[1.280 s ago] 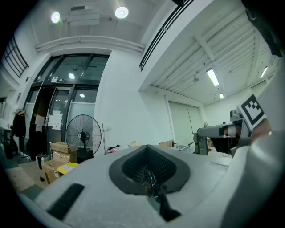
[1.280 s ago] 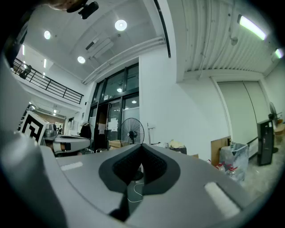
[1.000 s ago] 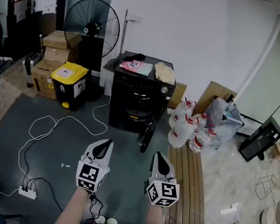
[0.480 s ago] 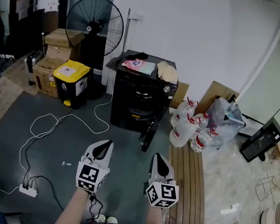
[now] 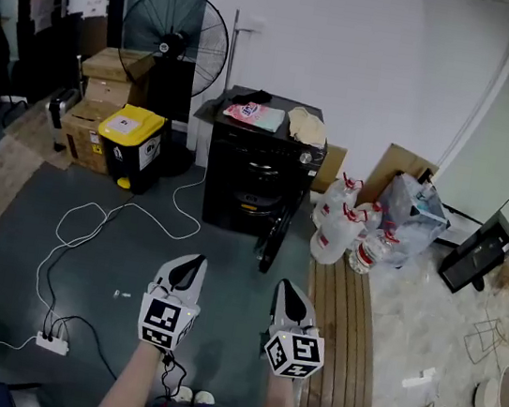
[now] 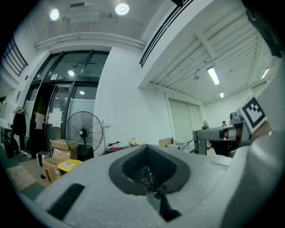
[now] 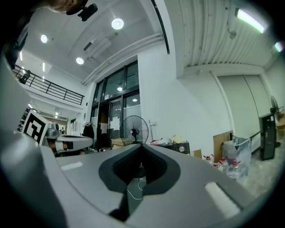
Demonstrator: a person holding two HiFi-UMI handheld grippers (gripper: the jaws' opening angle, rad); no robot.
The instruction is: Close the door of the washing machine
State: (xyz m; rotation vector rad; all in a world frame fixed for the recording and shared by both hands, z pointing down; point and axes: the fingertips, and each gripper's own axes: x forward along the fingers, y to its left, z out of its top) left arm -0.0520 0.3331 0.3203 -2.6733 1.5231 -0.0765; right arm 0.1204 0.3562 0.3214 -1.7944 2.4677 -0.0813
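The left tongs and the right tongs are pointing level, side by side, both fully closed and gripping nothing. The washing machine is standing ahead against the wall, well apart from both tongs. Its door is hanging open at the front right, above the floor.
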